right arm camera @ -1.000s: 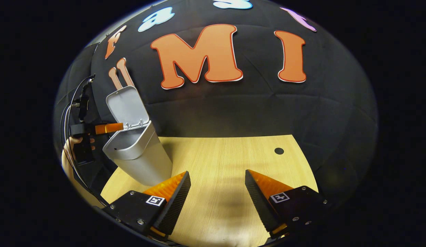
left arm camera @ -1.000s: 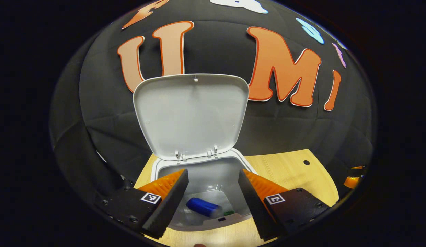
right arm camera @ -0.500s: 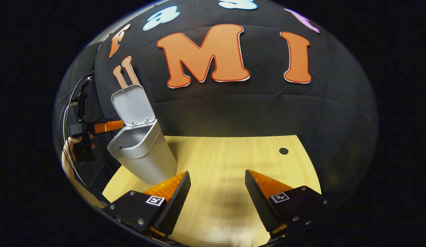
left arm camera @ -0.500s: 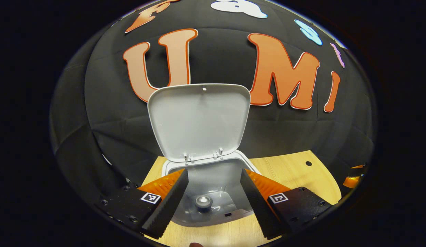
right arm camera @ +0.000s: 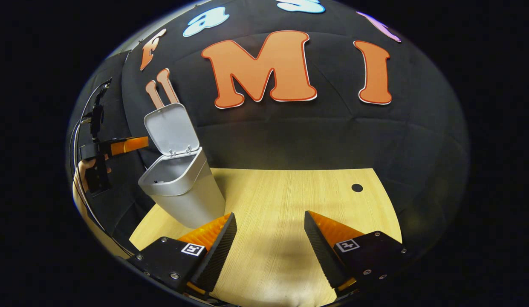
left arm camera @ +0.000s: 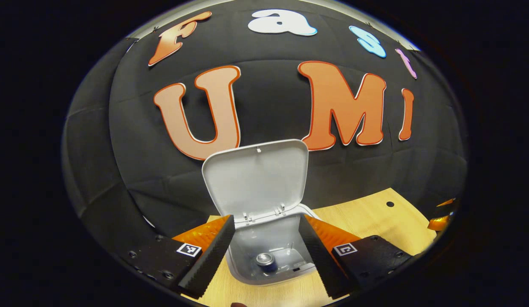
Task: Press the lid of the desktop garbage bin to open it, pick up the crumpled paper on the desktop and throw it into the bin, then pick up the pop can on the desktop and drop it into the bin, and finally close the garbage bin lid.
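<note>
We hold the left tongs (left arm camera: pixel 266 251) wide apart above the open garbage bin (left arm camera: pixel 247 245); its lid (left arm camera: pixel 258 179) stands upright. The pop can (left arm camera: pixel 266 261) lies at the bin's bottom. Our right tongs (right arm camera: pixel 270 243) gape wide over the wooden counter (right arm camera: pixel 290 192), holding nothing.

In the left gripper view the bin (left arm camera: pixel 270 251) sits dead centre at 6 o'clock on the table (left arm camera: pixel 366 221), with its lid (left arm camera: pixel 256 179) standing up behind the opening at 12 o'clock from it. The pop can (left arm camera: pixel 266 261) is down inside the bin, on end. In the right gripper view the bin (right arm camera: pixel 183 192) is off around 10 o'clock, near the table's (right arm camera: pixel 290 204) left back corner, and a small hole (right arm camera: pixel 357 187) in the tabletop is at about 2 o'clock.
</note>
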A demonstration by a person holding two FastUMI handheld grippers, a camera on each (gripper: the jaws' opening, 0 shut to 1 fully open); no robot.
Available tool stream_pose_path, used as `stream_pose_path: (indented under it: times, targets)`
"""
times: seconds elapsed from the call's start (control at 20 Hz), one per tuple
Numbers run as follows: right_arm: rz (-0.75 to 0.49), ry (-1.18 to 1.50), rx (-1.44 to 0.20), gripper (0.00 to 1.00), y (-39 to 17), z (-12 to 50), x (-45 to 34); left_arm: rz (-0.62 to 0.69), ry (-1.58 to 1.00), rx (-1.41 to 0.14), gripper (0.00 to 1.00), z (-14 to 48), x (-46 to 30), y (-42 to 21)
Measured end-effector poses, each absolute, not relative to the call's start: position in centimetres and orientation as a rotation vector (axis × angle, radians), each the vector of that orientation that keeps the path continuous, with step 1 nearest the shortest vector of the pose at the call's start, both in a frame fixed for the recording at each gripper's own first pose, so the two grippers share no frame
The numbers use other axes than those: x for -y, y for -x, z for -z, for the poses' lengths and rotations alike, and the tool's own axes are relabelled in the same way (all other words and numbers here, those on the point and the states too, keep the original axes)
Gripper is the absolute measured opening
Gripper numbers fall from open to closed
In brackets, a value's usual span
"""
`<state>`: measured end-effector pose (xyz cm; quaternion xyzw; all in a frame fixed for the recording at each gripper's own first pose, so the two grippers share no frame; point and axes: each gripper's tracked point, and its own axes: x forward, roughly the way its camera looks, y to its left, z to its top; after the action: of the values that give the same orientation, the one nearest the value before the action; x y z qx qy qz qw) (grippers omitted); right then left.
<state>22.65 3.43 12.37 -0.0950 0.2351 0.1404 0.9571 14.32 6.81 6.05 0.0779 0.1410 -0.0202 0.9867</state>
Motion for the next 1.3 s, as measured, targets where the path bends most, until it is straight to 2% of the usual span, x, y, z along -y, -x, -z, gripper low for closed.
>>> stream_pose_path:
  times: [0.35, 0.5, 0.7, 1.05, 1.3]
  targets:
    - [-0.300, 0.182, -0.461, 0.95, -22.9, -13.3, -3.8, 0.071, -0.160, -0.256, 0.94, -14.0, -5.7, -17.7]
    - [-0.308, 0.180, -0.454, 0.95, -23.0, -13.9, -4.0, 0.134, -0.087, -0.283, 0.94, -16.6, -4.1, -19.6]
    - [-0.310, 0.185, -0.454, 0.95, -23.1, -14.1, -3.8, 0.144, -0.068, -0.320, 0.95, -18.7, -4.6, -23.1]
    - [-0.286, 0.190, -0.475, 0.95, -24.0, -13.8, -2.4, 0.091, -0.204, -0.426, 0.95, -17.7, -7.6, -27.8]
    - [-0.277, 0.192, -0.489, 0.96, -24.7, -13.2, -2.1, 0.074, -0.172, -0.493, 0.95, -14.6, -8.8, -29.0]
